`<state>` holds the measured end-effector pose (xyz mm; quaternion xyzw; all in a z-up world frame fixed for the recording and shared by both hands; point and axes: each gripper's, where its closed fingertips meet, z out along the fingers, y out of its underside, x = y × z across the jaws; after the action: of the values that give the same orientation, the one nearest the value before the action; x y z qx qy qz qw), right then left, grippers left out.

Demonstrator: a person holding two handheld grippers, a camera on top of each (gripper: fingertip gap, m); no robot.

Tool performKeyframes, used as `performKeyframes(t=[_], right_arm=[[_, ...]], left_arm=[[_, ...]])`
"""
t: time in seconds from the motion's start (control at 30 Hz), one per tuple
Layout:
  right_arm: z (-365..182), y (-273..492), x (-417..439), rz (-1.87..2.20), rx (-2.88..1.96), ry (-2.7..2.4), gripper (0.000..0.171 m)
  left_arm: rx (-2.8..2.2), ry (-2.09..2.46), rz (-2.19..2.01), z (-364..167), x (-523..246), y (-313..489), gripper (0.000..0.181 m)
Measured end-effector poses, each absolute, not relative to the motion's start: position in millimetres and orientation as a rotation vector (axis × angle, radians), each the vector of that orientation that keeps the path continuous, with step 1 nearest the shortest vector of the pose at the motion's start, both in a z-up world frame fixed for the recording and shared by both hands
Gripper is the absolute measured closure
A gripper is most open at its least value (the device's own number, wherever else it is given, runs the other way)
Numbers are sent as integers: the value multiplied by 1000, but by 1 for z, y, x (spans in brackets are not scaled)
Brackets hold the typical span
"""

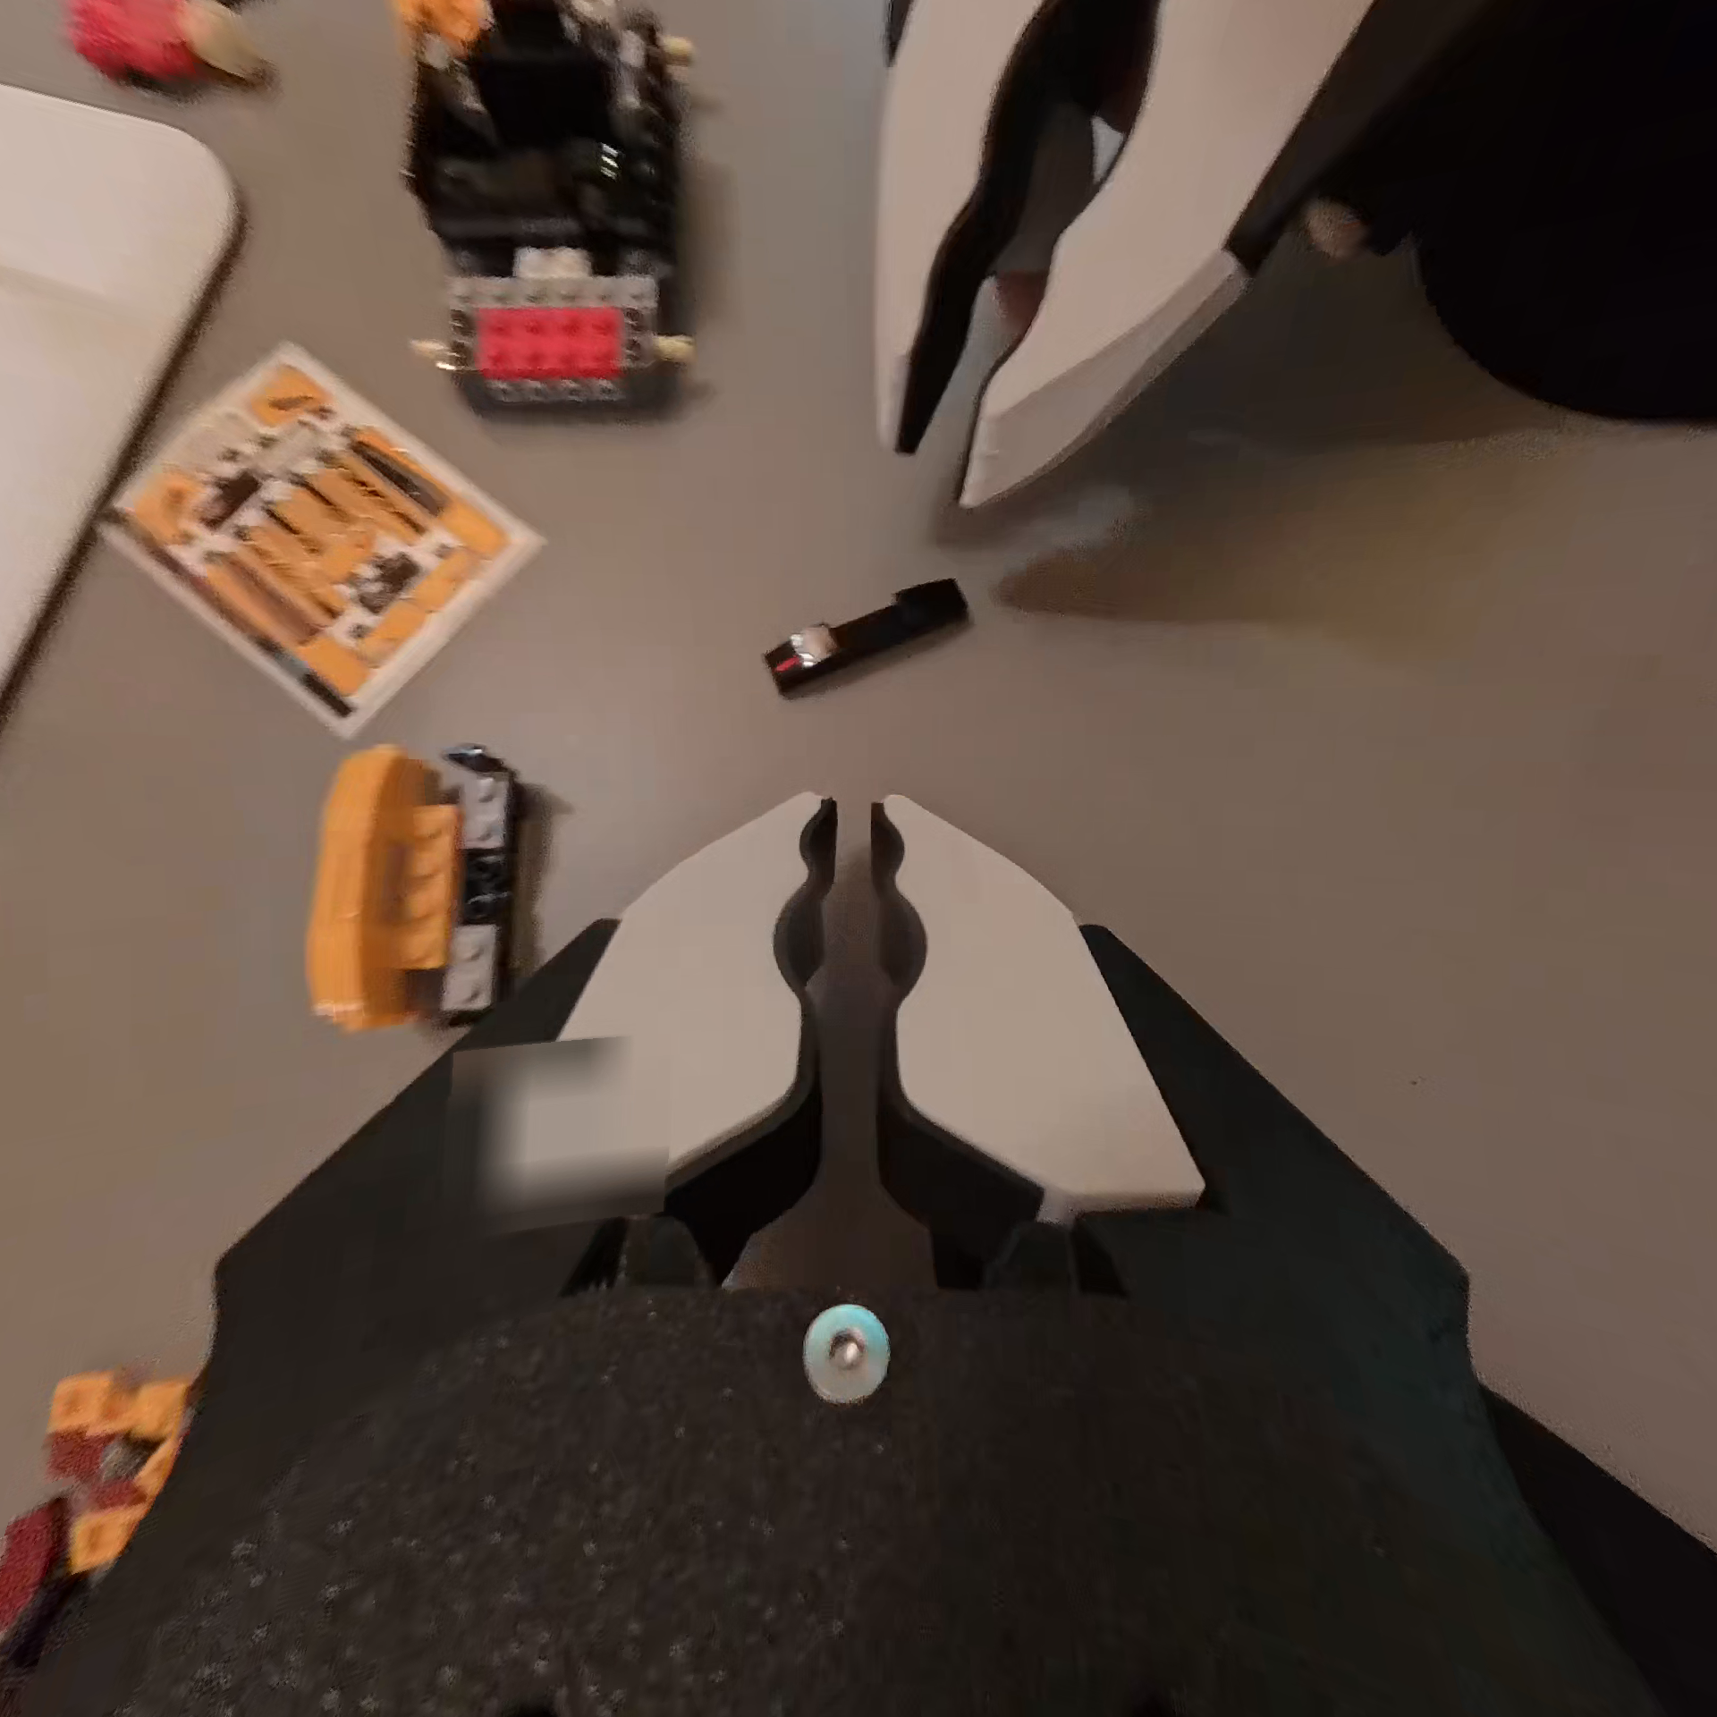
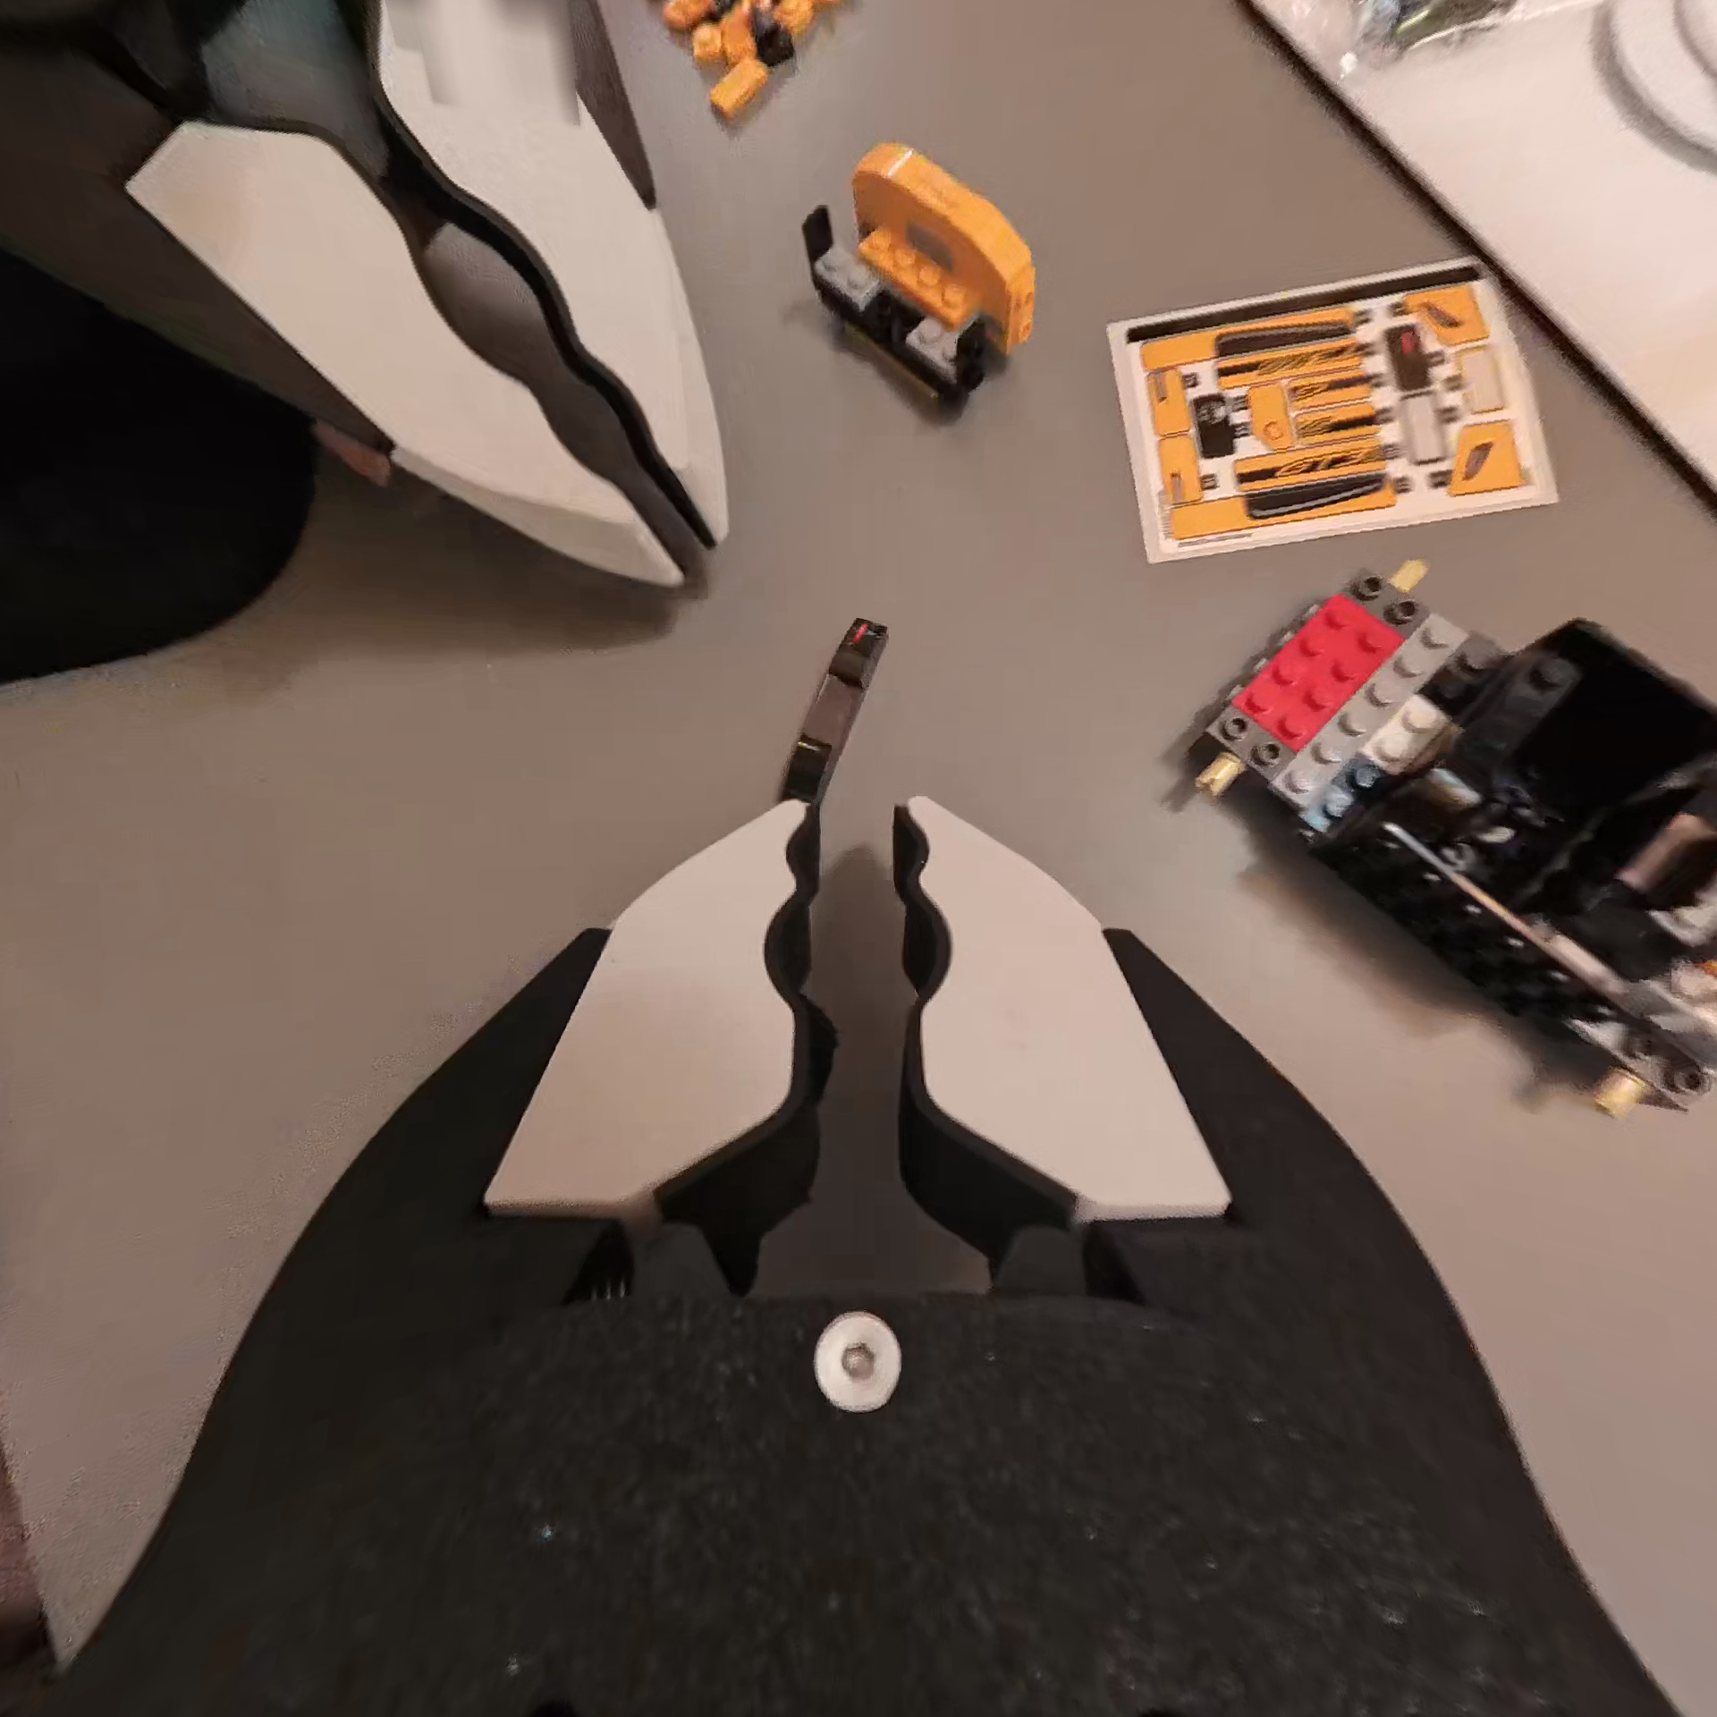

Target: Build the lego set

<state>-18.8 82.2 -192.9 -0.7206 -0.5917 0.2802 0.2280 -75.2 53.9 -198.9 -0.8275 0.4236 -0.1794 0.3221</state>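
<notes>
A small long black Lego piece (image 1: 864,636) with a red mark at one end lies on the grey table between the two grippers. My left gripper (image 1: 853,810) is shut and empty, a short way from the piece. My right gripper (image 2: 855,818) is slightly open and empty. The black piece (image 2: 836,715) lies just ahead of its left fingertip (image 2: 790,827), not between the fingers. The black car chassis (image 1: 548,232) with a red plate lies farther off and also shows in the right wrist view (image 2: 1449,790). An orange and black sub-assembly (image 1: 409,883) stands apart (image 2: 929,269).
A sticker sheet (image 1: 316,539) (image 2: 1329,409) lies flat on the table. Loose orange and red bricks (image 1: 102,1449) lie at the lower left; more orange bricks (image 2: 743,46) show at the top. A white tray (image 1: 93,279) (image 2: 1579,186) borders the work area. Some 7 centimetres of space lies between my two pairs of fingers.
</notes>
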Motion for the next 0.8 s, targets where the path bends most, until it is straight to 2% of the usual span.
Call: performKeyframes(t=[0.17,0.3,0.5,0.67,0.8], right_arm=[[-207,79,-30,676,-1961,-1664,168],[-207,63,-39,665,-1887,-1731,170],[-193,42,-47,817,-1762,-1772,163],[-174,77,-38,782,-1708,-1647,159],[-174,101,-37,665,-1637,-1715,149]], left_arm=[[-2150,1149,-475,-209,-56,54,168],[-2123,1186,-460,-212,-48,53,167],[-2103,1225,-553,-208,-44,42,150],[-2129,1183,-502,-208,-44,47,146],[-2158,1151,-429,-213,-36,53,142]])
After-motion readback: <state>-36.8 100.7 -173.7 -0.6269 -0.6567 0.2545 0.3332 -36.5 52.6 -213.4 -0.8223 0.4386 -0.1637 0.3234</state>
